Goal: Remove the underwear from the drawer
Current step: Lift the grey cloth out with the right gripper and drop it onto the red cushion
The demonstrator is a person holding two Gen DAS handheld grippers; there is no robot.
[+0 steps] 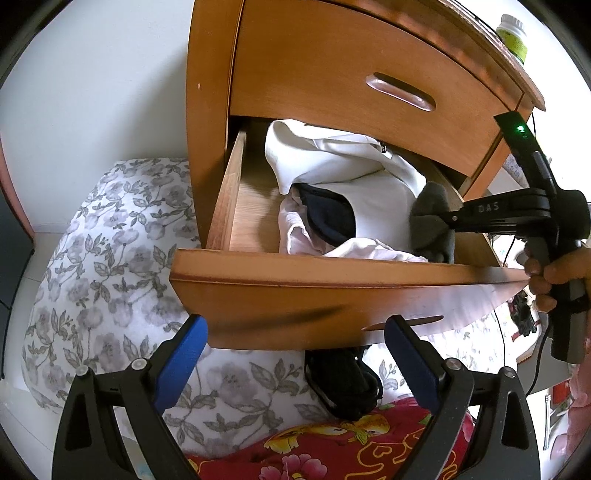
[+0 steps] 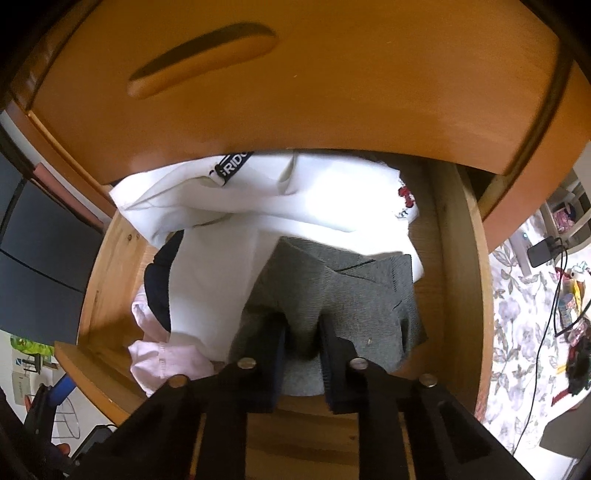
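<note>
The lower drawer (image 1: 332, 291) of a wooden bedside cabinet stands pulled out. Inside lie a white garment (image 1: 332, 158), a dark piece (image 1: 328, 214) and pale pink cloth (image 1: 295, 232). At the drawer's right side, my right gripper (image 1: 443, 225) is shut on grey ribbed underwear (image 1: 430, 218). In the right wrist view a bunched fold of the grey underwear (image 2: 347, 295) is pinched between the pads of my right gripper (image 2: 302, 332), partly over the white garment (image 2: 221, 251). My left gripper (image 1: 295, 326) hangs open just in front of the drawer front, holding nothing.
The upper drawer (image 1: 351, 74) is shut and overhangs the back of the open one. A bottle (image 1: 511, 33) stands on the cabinet top. Floral bedding (image 1: 110, 240), a red patterned cloth (image 1: 332, 443) and a black bundle (image 1: 343, 384) lie below the drawer. A hand (image 1: 554, 273) holds the right gripper's handle.
</note>
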